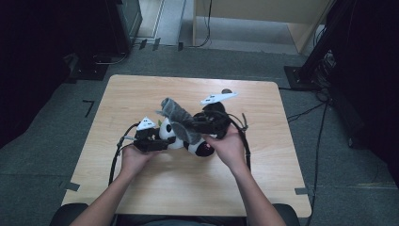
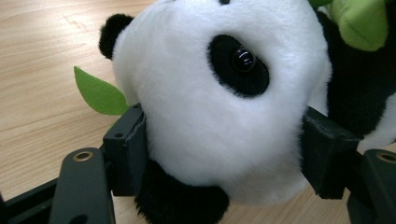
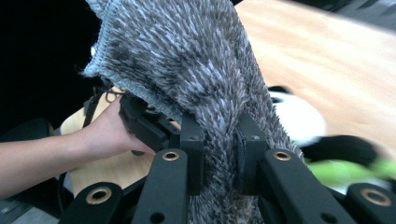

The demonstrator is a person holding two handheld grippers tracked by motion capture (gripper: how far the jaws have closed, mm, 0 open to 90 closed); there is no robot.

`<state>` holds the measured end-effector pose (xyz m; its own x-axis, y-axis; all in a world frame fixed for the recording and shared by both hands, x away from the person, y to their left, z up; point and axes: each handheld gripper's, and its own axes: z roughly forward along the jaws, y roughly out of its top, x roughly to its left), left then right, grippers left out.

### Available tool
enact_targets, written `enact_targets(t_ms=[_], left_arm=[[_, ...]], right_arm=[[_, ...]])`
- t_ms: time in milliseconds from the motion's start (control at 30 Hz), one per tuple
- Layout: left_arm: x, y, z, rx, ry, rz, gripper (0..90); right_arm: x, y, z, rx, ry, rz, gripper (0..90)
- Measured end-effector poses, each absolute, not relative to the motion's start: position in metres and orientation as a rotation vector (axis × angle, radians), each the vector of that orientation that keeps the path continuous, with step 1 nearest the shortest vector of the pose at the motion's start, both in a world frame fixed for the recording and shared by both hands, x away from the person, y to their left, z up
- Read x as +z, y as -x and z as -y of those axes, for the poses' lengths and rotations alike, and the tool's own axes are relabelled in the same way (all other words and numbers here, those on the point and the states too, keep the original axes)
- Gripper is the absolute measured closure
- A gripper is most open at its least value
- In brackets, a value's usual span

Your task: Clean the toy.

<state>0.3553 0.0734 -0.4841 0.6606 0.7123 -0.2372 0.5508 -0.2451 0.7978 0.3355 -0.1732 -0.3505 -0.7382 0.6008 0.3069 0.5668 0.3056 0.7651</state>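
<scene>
A black-and-white panda plush (image 1: 170, 135) lies at the middle of the wooden table (image 1: 141, 94). My left gripper (image 1: 161, 140) clamps its white head (image 2: 219, 116) from both sides, the pads (image 2: 130, 149) pressing into the fur. A green felt leaf (image 2: 99, 93) sticks out beside the head. A grey fuzzy knitted cloth (image 1: 178, 117) drapes over the panda. My right gripper (image 3: 222, 158) is shut on a bunched fold of that cloth (image 3: 196, 60) and holds it above the plush. The blurred panda (image 3: 299, 122) lies behind it, and the hand with the left gripper (image 3: 140, 125) is to its left.
Black cables (image 1: 115, 157) trail from both grippers across the table. A black stand (image 1: 324, 44) and cables are on the floor at the right, dark equipment (image 1: 120, 23) at the back left, and wooden furniture (image 1: 263, 12) behind the table.
</scene>
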Motion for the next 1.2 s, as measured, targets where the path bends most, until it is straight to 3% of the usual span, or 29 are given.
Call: enact_targets(t_ms=[167, 333, 800, 1200], left_arm=[[-0.485, -0.355, -0.074, 0.214, -1.925, -0.989, 28.2], [-0.485, -0.355, -0.071, 0.231, -1.927, -0.989, 28.1], [-0.485, -0.354, -0.068, 0.251, -1.973, -0.973, 28.9], [-0.485, -0.356, -0.068, 0.227, -1.975, -0.958, 27.9]], right_arm=[[-0.398, -0.355, 0.152, 1.386, -1.2, -2.608, 78.2], [-0.417, -0.362, 0.15, 1.358, -1.256, -2.638, 78.5], [-0.406, -0.341, 0.173, 1.153, -1.135, -2.634, 79.1], [-0.394, -0.349, 0.219, 1.174, -1.243, -2.482, 79.0]])
